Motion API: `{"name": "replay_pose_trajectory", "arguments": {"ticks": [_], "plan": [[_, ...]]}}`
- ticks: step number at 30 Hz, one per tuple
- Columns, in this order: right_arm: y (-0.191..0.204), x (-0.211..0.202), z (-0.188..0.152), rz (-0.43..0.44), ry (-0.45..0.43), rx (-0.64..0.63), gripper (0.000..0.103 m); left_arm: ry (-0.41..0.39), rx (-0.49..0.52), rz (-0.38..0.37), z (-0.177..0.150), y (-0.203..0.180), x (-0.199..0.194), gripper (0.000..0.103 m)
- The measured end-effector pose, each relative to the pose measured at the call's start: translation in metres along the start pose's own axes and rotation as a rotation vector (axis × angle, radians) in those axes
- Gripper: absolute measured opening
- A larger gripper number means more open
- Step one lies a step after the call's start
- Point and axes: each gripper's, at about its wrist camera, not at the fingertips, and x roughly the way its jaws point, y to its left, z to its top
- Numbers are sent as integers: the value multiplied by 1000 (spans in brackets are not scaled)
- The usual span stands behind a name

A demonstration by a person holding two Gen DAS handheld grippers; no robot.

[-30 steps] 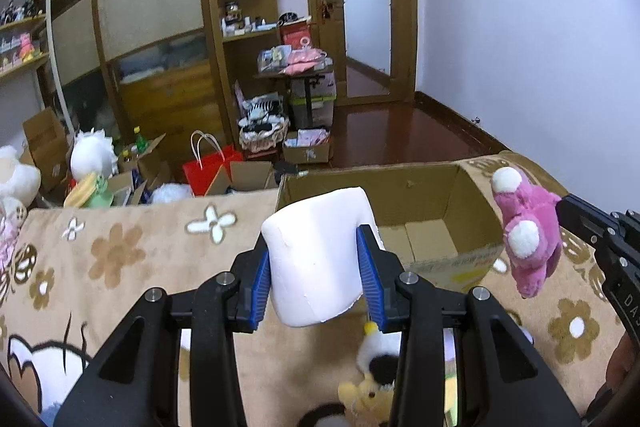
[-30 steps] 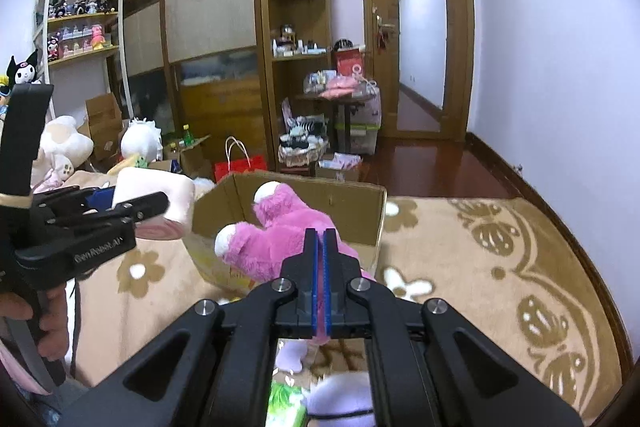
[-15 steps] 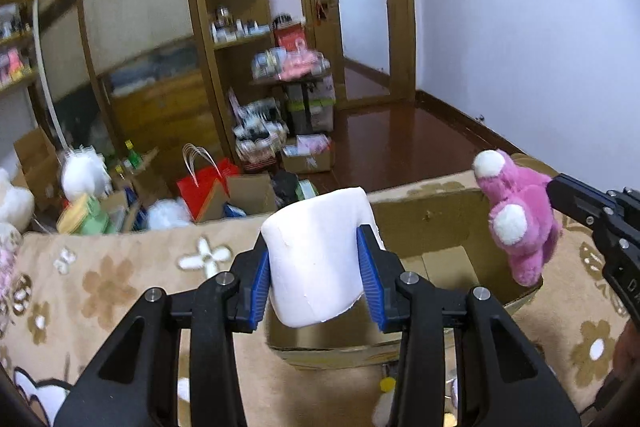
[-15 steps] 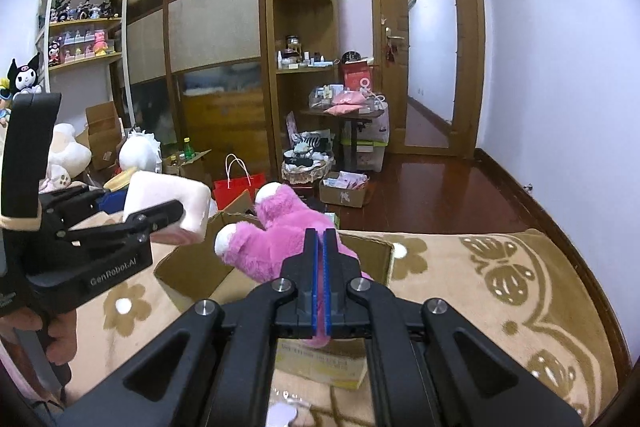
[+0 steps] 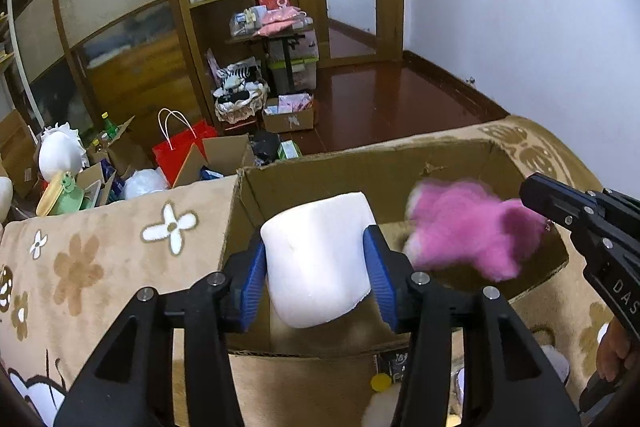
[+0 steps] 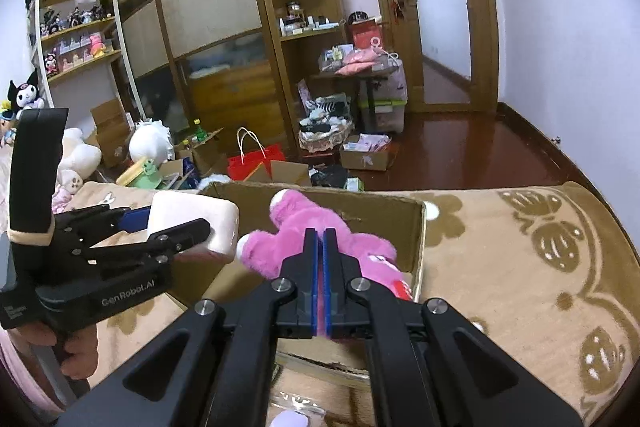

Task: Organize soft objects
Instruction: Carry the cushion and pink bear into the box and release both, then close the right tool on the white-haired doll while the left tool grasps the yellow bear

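Note:
My left gripper (image 5: 318, 259) is shut on a white soft cylinder pillow (image 5: 320, 259) and holds it over the near left part of an open cardboard box (image 5: 360, 163). The pillow also shows in the right wrist view (image 6: 196, 223). My right gripper (image 6: 320, 243) is shut on a pink plush toy (image 6: 304, 231), which hangs over the box (image 6: 416, 227). In the left wrist view the pink plush (image 5: 468, 227) is blurred, at the box's right side, by the right gripper (image 5: 568, 211).
The box stands on a beige flowered blanket (image 5: 100, 247) on a bed. More plush toys lie below the box's near edge (image 5: 384, 403). Beyond the bed are a red bag (image 5: 180, 151), boxes, shelves and a door.
Both grippers have moved forward and down over the box. The pink plush has swung lower into the box opening. The white pillow now sits over the box.

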Motion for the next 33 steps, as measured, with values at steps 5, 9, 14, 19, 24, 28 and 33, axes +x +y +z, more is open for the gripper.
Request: {"name": "replay_pose_trajectory", "arguments": {"ticks": [5,9,14,19,24,28,33], "plan": [[-2,0,-4,-5,12,23,3,-49,0,46,1,3,-12,68],[0,-5,-5,-17,18,25,5,-37,-29,42,2,11,-15,73],[3,-18,-6,-29,16,24,26,-20,-57,44,-2,19,-24,79],[5,-41,-7,-46,-6,40,58,-11,-79,28,-9,22,-40,89],[8,-64,-9,-63,-15,48,75,12,-77,6,-21,21,-56,90],[10,-82,-15,-72,-26,73,94,5,-88,11,-31,21,-71,90],[13,-99,-24,-64,-14,95,103,-10,-113,12,-42,21,-94,96]]}}
